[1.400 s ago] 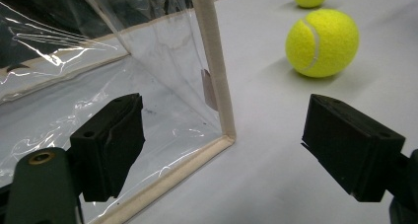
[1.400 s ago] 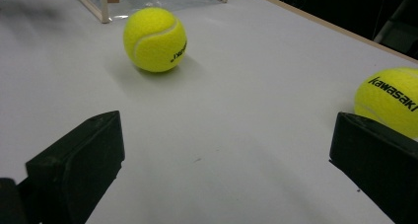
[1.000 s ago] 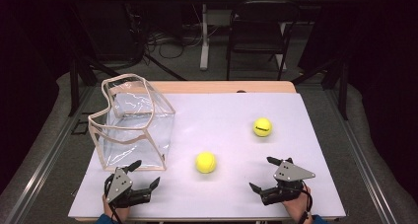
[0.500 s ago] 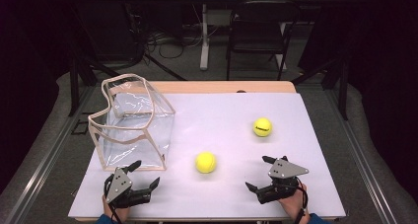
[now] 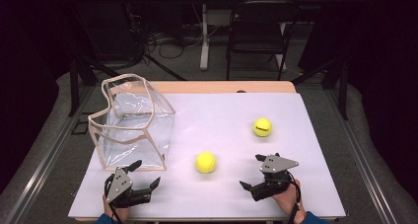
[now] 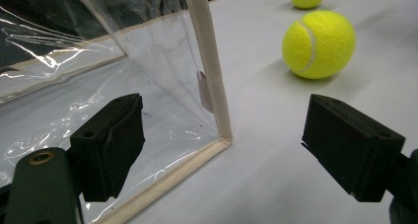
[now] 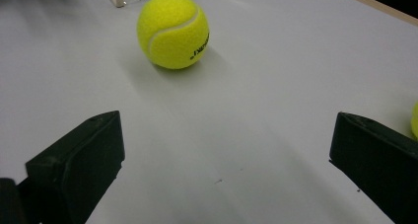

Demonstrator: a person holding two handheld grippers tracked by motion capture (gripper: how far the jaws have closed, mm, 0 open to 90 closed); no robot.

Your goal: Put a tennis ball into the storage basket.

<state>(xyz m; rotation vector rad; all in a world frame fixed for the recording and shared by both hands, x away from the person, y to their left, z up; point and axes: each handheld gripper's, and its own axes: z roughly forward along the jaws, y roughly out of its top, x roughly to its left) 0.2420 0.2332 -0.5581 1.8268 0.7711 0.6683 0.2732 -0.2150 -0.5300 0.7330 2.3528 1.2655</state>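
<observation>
Clear plastic box-shaped bag with beige trim (image 5: 132,121) upright at far left of white table sheet (image 5: 222,110). Nearer yellow felt tennis ball (image 5: 205,162) just right of bag; second yellow tennis ball (image 5: 262,127) well right of it, farther back. Left gripper (image 5: 145,173) released, jaws spread, straddling bag's near corner edge, no contact. Right gripper (image 5: 253,171) released, jaws wide, empty, right of nearer ball

Worktop (image 5: 315,135): white sheet over a wooden top, far wooden edge exposed. Floor (image 5: 177,61): grey, beyond and beside the worktop. Chair (image 5: 256,31): dark, folding type, standing behind the far edge. Cables (image 5: 167,41): dark tangle on the floor, left of the chair. Post (image 5: 203,36): pale, upright, beside the chair.
</observation>
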